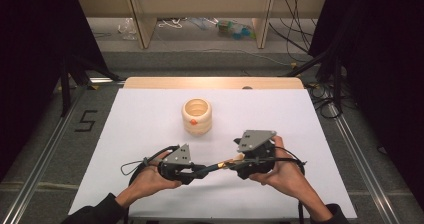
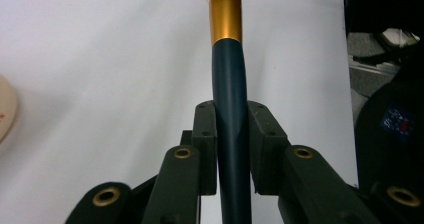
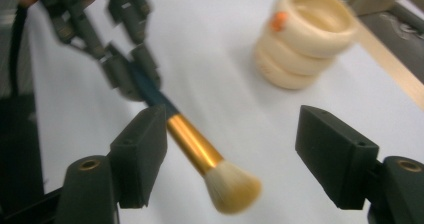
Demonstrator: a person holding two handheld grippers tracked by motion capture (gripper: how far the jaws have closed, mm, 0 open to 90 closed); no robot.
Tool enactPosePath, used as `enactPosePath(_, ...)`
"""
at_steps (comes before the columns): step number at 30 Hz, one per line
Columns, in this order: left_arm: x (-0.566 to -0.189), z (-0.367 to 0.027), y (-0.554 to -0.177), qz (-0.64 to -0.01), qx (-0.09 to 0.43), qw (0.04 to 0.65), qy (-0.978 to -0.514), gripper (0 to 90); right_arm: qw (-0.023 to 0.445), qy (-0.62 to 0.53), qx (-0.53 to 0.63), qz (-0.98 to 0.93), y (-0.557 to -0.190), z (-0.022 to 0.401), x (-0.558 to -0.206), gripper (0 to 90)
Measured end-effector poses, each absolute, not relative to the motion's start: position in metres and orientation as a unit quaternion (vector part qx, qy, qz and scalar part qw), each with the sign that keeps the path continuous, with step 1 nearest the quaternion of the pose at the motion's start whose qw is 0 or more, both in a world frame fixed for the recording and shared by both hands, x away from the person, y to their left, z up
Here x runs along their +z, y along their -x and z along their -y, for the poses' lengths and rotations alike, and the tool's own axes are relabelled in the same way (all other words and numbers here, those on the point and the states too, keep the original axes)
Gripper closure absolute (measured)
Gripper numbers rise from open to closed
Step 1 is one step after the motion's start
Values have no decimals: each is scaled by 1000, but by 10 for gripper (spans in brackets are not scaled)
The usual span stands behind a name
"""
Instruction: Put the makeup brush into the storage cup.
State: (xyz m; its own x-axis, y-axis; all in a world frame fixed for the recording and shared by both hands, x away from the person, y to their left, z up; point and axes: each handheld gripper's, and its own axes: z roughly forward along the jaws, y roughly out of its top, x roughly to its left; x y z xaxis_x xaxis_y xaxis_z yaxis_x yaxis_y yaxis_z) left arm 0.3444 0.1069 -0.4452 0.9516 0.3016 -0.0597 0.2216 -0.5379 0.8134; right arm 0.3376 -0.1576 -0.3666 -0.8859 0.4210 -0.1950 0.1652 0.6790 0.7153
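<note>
Brush (image 3: 192, 146): lower centre of the high view, handle clamped in my left fingers (image 2: 230, 134). Right fingers (image 3: 240, 159) spread wide around the bristles, holding nothing. Cup (image 1: 196, 116) stands mid-tabletop (image 1: 150, 114); brush not yet in it.

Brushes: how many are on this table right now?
1. The brush is clamped by its dark handle in the left tool, its bristle head between the right tool's open jaws.

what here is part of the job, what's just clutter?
In play:
- brush, handle clamped in left gripper
- right gripper, jaws open around the brush head
- ribbed cream holder

Lying about:
- cables and bottles on the floor beyond the table
</note>
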Motion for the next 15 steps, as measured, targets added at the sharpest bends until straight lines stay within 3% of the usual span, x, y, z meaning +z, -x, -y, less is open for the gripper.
enactPosePath(5, -444, -110, -346, -170, 45, 472, -864, 761, 167, -229, 404, -870, -338, 182, -370, 231)
enactPosePath(15, -438, -114, -347, -192, 72, 489, -848, 763, 131, -310, 433, -836, -339, 201, -397, 225)
